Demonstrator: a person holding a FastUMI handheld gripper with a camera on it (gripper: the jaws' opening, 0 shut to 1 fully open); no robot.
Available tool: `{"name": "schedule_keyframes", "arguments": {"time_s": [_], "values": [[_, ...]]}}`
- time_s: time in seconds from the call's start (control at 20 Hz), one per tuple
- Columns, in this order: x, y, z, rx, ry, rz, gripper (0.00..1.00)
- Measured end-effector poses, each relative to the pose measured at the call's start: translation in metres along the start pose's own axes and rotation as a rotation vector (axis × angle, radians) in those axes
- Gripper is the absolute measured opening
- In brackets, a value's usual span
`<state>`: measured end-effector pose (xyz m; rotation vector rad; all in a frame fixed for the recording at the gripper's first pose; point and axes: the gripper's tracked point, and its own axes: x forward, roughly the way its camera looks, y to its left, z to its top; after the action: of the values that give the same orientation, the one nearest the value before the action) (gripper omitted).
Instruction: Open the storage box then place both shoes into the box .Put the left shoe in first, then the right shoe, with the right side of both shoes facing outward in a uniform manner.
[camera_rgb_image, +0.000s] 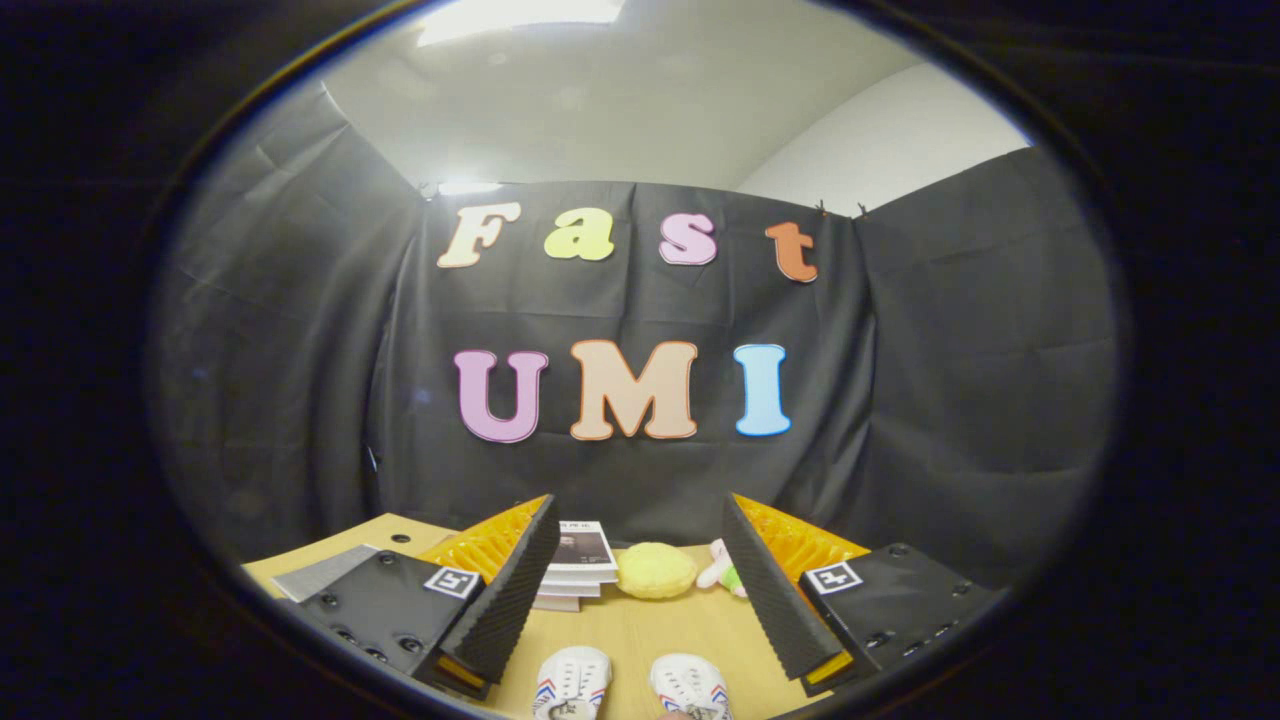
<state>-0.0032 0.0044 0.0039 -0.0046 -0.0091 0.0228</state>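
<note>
Gripper (640, 600) wide open, empty, hovering above light wooden table (640, 625); pair of white sneakers with red-blue stripes (630, 685) below, between fingers. Risk: storage box unlocated; grabbing a shoe first breaks order

light wooden table (640, 630) carries two white shoes (630, 685) side by side at its near edge, a stack of books (578, 565) further back, a yellow round plush (656, 571) beside the stack, a small plush toy (720, 567) next to that, grey sheet (320, 575) off to the side.
</note>
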Motion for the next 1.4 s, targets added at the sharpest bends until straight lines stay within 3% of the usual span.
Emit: {"name": "schedule_keyframes", "arguments": {"time_s": [0.45,0.7,0.95,1.4], "values": [[-0.001,0.012,-0.021,0.06,0.078,0.081,1.0],[-0.007,0.031,-0.056,0.126,0.185,0.154,1.0],[-0.021,0.063,-0.088,0.268,0.3,0.265,1.0],[-0.039,0.109,-0.148,0.52,0.519,0.394,1.0]]}}
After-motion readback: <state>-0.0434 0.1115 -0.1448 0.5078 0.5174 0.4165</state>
